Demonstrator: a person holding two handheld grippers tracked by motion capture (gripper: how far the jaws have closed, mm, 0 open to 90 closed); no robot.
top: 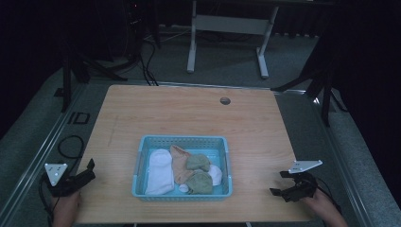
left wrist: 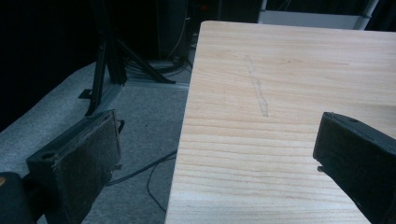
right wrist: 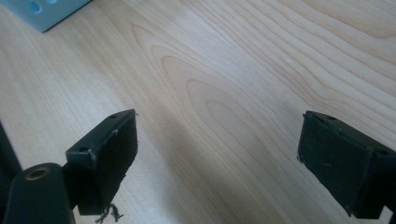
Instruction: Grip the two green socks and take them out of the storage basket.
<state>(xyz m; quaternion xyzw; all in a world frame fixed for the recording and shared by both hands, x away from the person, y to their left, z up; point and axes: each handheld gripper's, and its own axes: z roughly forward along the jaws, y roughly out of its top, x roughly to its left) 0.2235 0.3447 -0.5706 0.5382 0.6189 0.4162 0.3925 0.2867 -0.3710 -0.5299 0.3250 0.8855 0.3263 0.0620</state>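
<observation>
A light blue basket [top: 141, 156] sits near the desk's [top: 189, 113] front edge, holding white, tan and green socks [top: 182, 170]. The left gripper [top: 89, 169] and right gripper [top: 278, 183] hover at the near corners, fingers apart, holding nothing.

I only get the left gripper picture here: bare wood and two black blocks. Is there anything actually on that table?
Observer: Yes, a light blue basket sits near the table's front middle.
Operator: Empty?
Observer: No, it holds crumpled cloth pieces: a white cloth at its left, a tan cloth and green cloths beside it.
Operator: Where's the other gripper?
Observer: The right gripper is at the table's front right edge, open, holding nothing.
Operator: And mine?
Observer: The left gripper is at the front left edge, apart from the basket.
</observation>
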